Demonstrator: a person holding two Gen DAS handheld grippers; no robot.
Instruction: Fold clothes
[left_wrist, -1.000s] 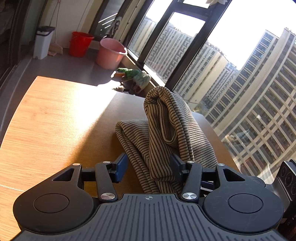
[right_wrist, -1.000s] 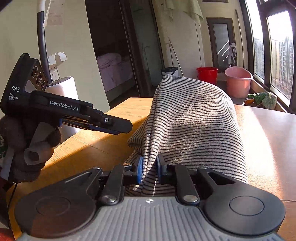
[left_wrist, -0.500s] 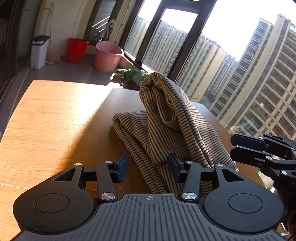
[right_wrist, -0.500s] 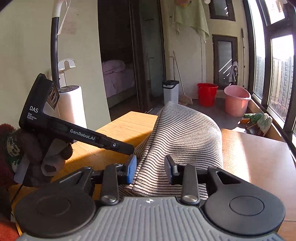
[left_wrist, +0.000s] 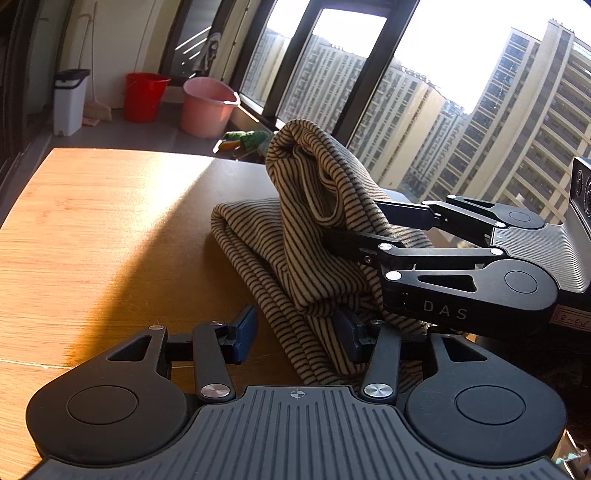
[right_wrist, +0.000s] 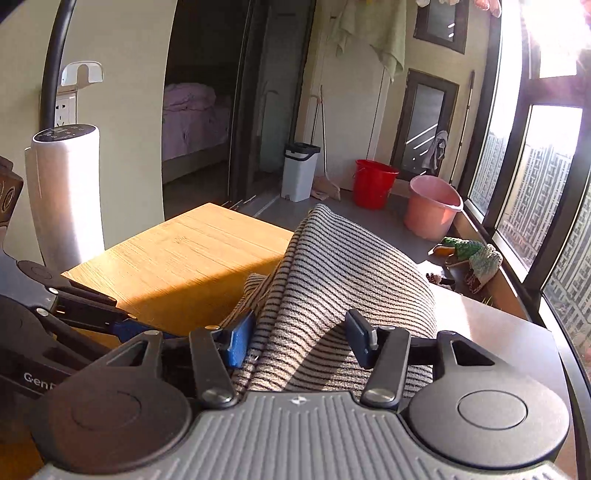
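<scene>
The right gripper (right_wrist: 301, 341), which a second ago pinched the striped garment (right_wrist: 332, 291) between nearly closed blue pads, now stands with its jaws wide apart. The cloth runs loose through the gap; its left pad seems to brush a fold, and the right pad sits against the draped fabric without clamping it. In the left wrist view this same right gripper (left_wrist: 354, 232) reaches in from the side, its two black fingers lying spread along the raised hump of the garment (left_wrist: 314, 236).

The left gripper (left_wrist: 297, 334) is also open, about as wide as it was a second ago. The garment's layered edge passes between its pads, nearer the right pad, and neither pad presses on it.

So the one real change is the release: neither gripper has hold of the cloth. The hump has kept its peak even with the grip gone, propped on its own bulk. That suggests a fold has just been laid over and let go, though the pile is bunched rather than flat, so the folding looks unfinished.

The garment sits on the wooden surface (left_wrist: 92, 240), towards its window side, partly in sun and partly in shade. Beyond the surface stand a red bucket (right_wrist: 375, 182) and a pink bucket (right_wrist: 432, 206) on the floor.
</scene>
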